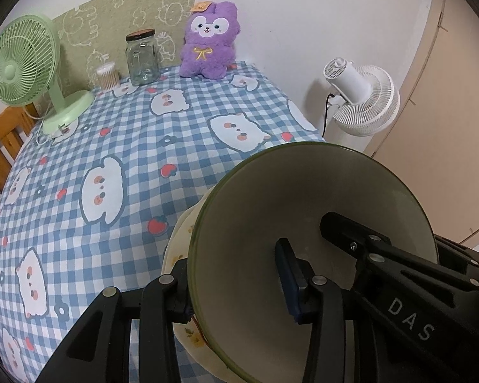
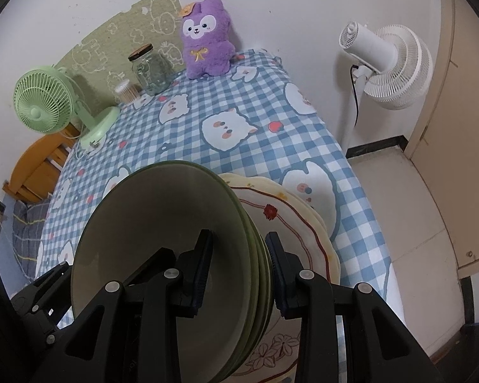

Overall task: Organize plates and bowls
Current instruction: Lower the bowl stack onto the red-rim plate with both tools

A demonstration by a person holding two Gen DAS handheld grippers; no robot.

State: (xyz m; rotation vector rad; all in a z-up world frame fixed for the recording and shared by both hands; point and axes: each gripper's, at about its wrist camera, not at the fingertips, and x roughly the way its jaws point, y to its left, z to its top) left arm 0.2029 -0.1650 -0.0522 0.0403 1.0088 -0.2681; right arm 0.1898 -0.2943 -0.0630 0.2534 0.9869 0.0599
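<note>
A stack of several nested green bowls is held by both grippers over the near right part of the checked tablecloth. My left gripper is shut on the stack's left wall, one finger inside and one outside. My right gripper is shut on the right wall the same way. One of its fingers shows inside the top bowl in the left wrist view. Right under the bowls lie stacked cream plates with flower patterns. Whether the bowls touch the plates I cannot tell.
At the table's back stand a green desk fan, a box of cotton swabs, a glass jar and a purple plush toy. A white floor fan stands past the right edge. A wooden chair is at the left.
</note>
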